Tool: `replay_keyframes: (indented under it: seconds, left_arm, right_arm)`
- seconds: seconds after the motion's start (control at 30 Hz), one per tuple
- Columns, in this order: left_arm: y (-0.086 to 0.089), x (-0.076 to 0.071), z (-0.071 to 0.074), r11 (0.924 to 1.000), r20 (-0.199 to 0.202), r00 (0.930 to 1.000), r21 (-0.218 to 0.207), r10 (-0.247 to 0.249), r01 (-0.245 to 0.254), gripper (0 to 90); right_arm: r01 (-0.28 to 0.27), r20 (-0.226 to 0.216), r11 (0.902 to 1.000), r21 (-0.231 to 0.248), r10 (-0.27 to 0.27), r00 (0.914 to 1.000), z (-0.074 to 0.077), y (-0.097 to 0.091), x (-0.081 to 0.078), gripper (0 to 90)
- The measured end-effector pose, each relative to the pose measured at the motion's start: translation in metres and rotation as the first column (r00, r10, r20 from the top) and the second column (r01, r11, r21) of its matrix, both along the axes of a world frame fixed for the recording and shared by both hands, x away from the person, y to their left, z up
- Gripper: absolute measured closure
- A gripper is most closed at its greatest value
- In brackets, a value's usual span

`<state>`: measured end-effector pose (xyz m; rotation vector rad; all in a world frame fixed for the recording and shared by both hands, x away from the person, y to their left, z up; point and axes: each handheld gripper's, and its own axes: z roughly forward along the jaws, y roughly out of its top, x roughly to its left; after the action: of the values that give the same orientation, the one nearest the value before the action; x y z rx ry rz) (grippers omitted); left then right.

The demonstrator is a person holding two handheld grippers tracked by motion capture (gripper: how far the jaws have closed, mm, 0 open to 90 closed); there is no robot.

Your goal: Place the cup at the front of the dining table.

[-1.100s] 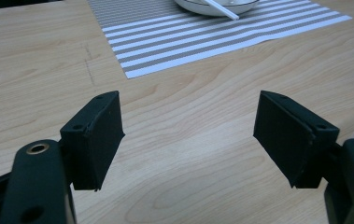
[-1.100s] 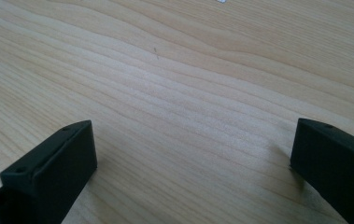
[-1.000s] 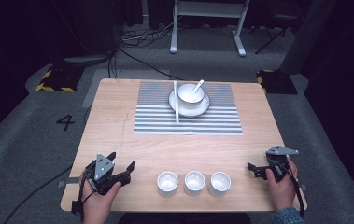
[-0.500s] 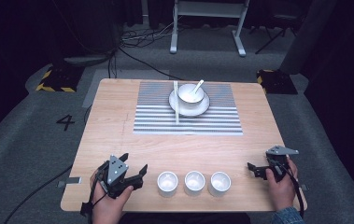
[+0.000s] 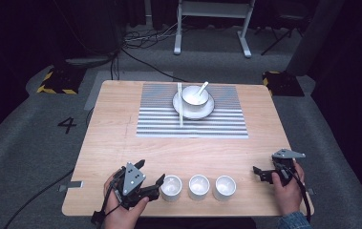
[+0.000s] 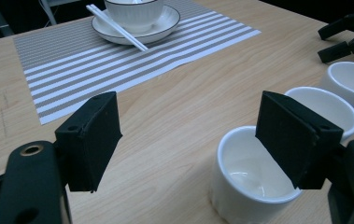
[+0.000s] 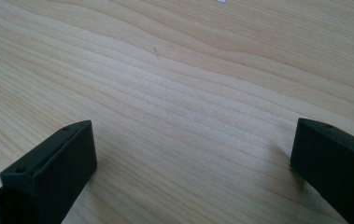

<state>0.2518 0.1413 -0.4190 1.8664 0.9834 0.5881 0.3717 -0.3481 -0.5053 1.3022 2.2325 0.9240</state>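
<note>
Three small white cups stand in a row near the table's front edge: left cup (image 5: 171, 187), middle cup (image 5: 199, 186), right cup (image 5: 225, 187). My left gripper (image 5: 151, 174) is open right beside the left cup. In the left gripper view, the left gripper (image 6: 188, 126) has its right jaw over the rim of the nearest cup (image 6: 247, 184) and its left jaw over bare wood. My right gripper (image 5: 258, 174) is open near the front right, apart from the cups, and the right gripper (image 7: 193, 149) has only table wood between its jaws.
A striped placemat (image 5: 159, 119) lies at the far middle of the wooden table (image 5: 111, 138). On it stand a white bowl (image 5: 193, 97) on a saucer with a spoon, and white chopsticks (image 5: 180, 110) beside it.
My left gripper has moved right along the front edge until it reached the left cup. The right gripper and the cups have stayed put.
</note>
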Motion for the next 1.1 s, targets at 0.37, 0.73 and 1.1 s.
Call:
replay_keyframes:
  seconds: [0.37,0.73,1.1]
  left_arm:
    - [-0.019,-0.002,-0.002,0.9996,-0.027,0.9996,-0.027,0.005,-0.006,21.5]
    - [-0.039,-0.004,-0.010,0.9993,-0.060,0.9981,-0.034,0.014,-0.016,20.5]
    - [-0.054,-0.004,-0.025,0.9984,-0.092,0.9949,-0.035,0.041,-0.044,19.5]
  right_arm:
    - [0.000,0.000,1.0000,0.000,0.000,1.0000,0.000,0.000,0.000,0.5]
    - [0.000,0.000,1.0000,0.000,0.000,1.0000,0.000,0.000,0.000,0.5]
    - [0.000,0.000,1.0000,0.000,0.000,1.0000,0.000,0.000,0.000,0.5]
